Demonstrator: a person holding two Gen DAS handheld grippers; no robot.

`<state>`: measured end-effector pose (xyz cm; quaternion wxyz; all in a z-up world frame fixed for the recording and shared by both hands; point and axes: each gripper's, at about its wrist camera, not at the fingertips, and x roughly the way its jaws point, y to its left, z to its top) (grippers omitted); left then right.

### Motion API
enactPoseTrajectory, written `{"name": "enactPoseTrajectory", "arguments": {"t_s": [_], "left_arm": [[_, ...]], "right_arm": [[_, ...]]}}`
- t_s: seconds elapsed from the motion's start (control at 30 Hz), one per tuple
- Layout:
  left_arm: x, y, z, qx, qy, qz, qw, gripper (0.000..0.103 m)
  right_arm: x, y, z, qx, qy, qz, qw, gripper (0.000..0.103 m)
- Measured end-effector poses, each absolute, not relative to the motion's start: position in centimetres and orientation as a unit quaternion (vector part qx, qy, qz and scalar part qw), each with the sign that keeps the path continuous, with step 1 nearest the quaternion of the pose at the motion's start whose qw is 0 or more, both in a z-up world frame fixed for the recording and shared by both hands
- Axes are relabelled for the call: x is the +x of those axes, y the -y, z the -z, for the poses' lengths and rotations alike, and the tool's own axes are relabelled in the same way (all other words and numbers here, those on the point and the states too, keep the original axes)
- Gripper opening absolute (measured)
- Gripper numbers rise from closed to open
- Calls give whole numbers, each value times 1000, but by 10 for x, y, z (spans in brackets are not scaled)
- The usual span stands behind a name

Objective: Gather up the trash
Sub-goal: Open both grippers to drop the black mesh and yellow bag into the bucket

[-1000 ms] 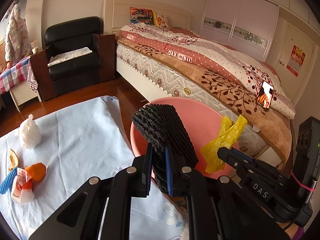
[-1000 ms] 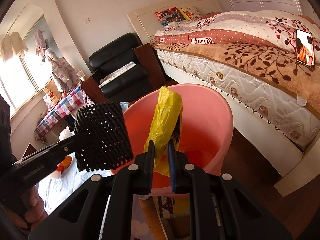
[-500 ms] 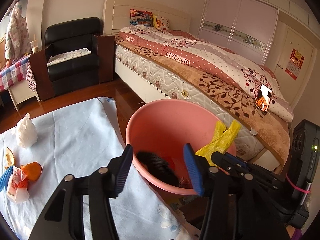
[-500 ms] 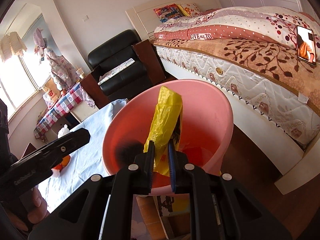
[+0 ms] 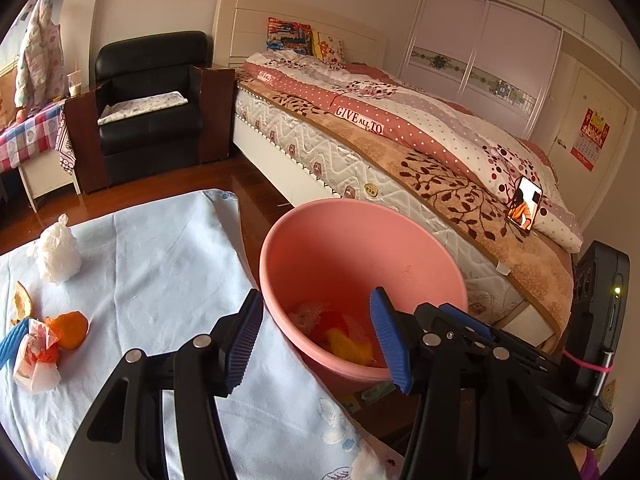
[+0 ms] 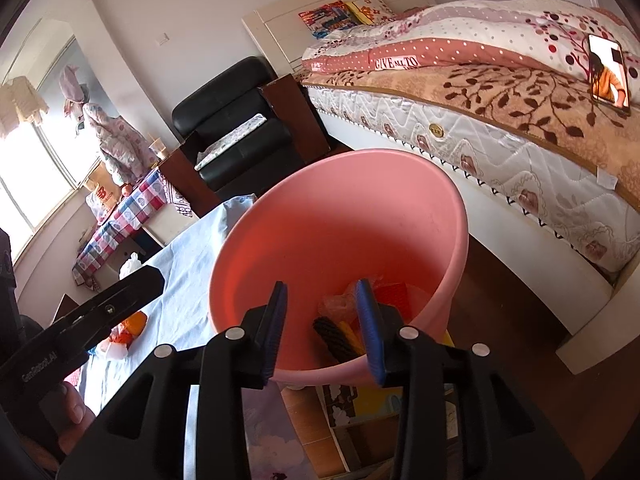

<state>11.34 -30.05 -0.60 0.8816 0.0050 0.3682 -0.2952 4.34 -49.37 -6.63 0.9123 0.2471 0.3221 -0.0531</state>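
Note:
A pink bucket (image 5: 360, 240) stands beside the table; it also shows in the right wrist view (image 6: 340, 216). Inside lie a yellow bag (image 5: 348, 346), a black mesh piece (image 6: 334, 338) and other scraps. My left gripper (image 5: 316, 340) is open and empty above the bucket's near rim. My right gripper (image 6: 322, 328) is open and empty over the bucket. On the light blue tablecloth (image 5: 160, 264) remain a white plastic bag (image 5: 58, 256), orange peel (image 5: 70, 328) and a crumpled wrapper (image 5: 34, 360).
A bed (image 5: 420, 152) with a phone (image 5: 524, 204) on it runs along the right. A black armchair (image 5: 148, 108) and a checked side table (image 5: 28, 140) stand at the back. Dark wooden floor lies between.
My left gripper opened and dropped the black mesh piece into the bucket. My right gripper then opened and let the yellow bag fall in.

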Motion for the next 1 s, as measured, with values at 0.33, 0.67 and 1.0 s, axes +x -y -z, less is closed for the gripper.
{"name": "enactPoseTrajectory", "arguments": {"t_s": [0.33, 0.67, 1.0], "left_arm": [[102, 273, -6, -15, -358, 283, 890, 55], [94, 232, -17, -34, -350, 262, 899, 55], [89, 174, -16, -51, -346, 222, 910, 55]], "right_arm": [[36, 470, 49, 227, -311, 27, 923, 37], [33, 434, 35, 207, -314, -2, 927, 37], [34, 395, 28, 189, -331, -36, 924, 37]]}}
